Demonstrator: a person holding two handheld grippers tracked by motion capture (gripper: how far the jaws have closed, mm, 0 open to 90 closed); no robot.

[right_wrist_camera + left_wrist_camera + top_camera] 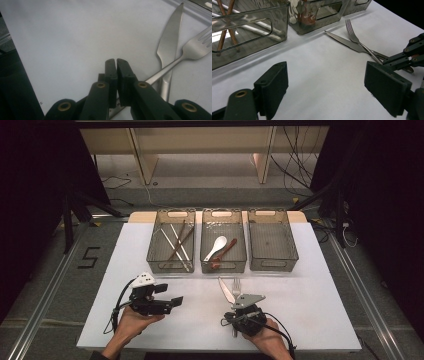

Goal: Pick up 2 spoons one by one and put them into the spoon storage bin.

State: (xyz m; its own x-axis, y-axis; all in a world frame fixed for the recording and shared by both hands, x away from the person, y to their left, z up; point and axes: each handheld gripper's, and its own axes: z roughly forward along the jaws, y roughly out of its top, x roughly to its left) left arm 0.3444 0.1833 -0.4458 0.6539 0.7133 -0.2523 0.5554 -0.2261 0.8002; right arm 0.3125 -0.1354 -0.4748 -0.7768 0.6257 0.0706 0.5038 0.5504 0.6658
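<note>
the right gripper (pixel 116 61) has its jaws closed on the handle of the fork (pixel 197 46), which runs away up and right across the knife (pixel 170 42) lying beneath it. the left gripper (pixel 325 82) hangs wide open and empty, well to the side. three bins (pixel 273 240) wait beyond, the rightmost empty.

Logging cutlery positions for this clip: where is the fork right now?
In the high view the fork lies on the white table, crossed over the knife, just in front of the middle bin and right ahead of the right hand-held gripper.
</note>
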